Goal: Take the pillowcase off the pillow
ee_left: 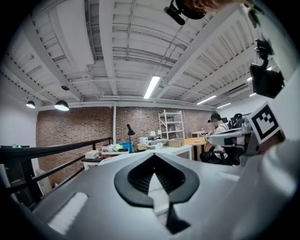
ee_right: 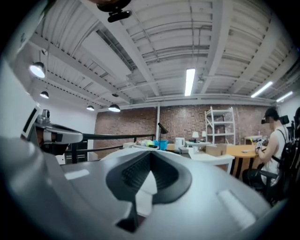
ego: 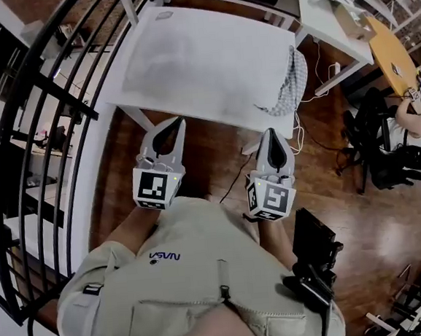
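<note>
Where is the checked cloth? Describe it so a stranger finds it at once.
Find the white table at the top of the head view. On it lies a wide pale pillow. At the pillow's right end the checked cloth hangs bunched over the table edge, and it is the only patterned thing there.

Left tool (ego: 169,130) closed and empty, right tool (ego: 273,140) likewise

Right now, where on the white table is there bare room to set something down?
Not much. One narrow strip of table runs between the pillow and the railing side, and another thin strip runs along the far edge. The pillow fills the middle. The right edge is crowded, with the checkered cloth draped over it.
</note>
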The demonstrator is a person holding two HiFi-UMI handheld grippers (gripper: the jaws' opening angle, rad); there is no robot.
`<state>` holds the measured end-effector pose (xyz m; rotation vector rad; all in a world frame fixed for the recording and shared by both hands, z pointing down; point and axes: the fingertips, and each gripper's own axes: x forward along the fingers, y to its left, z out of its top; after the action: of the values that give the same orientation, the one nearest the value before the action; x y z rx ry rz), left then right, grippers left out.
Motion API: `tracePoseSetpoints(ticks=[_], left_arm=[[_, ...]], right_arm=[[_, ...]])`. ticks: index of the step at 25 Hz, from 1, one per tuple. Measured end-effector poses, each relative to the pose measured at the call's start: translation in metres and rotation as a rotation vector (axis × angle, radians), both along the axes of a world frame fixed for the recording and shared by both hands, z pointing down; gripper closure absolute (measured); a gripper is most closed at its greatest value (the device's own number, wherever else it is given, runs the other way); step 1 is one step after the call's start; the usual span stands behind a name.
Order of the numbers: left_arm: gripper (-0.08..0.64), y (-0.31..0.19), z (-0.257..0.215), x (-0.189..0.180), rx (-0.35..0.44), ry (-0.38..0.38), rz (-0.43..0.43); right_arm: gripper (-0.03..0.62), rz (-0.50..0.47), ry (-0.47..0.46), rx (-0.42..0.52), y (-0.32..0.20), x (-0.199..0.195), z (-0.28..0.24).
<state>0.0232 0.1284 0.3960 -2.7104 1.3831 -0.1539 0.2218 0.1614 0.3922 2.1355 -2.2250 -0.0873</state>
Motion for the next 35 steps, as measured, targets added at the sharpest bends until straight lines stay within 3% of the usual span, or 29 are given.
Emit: tracePoseSetpoints(ticks=[8, 13, 18, 24, 35], left_arm=[[0.555, 0.029, -0.020, 0.002, 0.056, -0.008, 0.061], [0.555, 0.032, -0.023, -0.009, 0.035, 0.030, 0.055], [0.555, 0.029, -0.011, -0.035, 0.025, 0.002, 0.049], [0.555, 0.023, -0.009, -0.056, 0.011, 0.048, 0.022], [0.555, 0.015, -0.002, -0.051, 0.012, 0.035, 0.044]], right_arm=[[0.589, 0.033, -0.015, 0.021, 0.034, -0.007, -0.009], [0.589, 0.025, -0.020, 0.017, 0.035, -0.019, -0.013], [0.591, 0.011, -0.035, -0.032, 0.034, -0.041, -0.003], [0.591, 0.026, -0.029, -0.059, 0.028, -0.053, 0.004], [0.591, 0.041, -0.012, -0.075, 0.024, -0.050, 0.005]])
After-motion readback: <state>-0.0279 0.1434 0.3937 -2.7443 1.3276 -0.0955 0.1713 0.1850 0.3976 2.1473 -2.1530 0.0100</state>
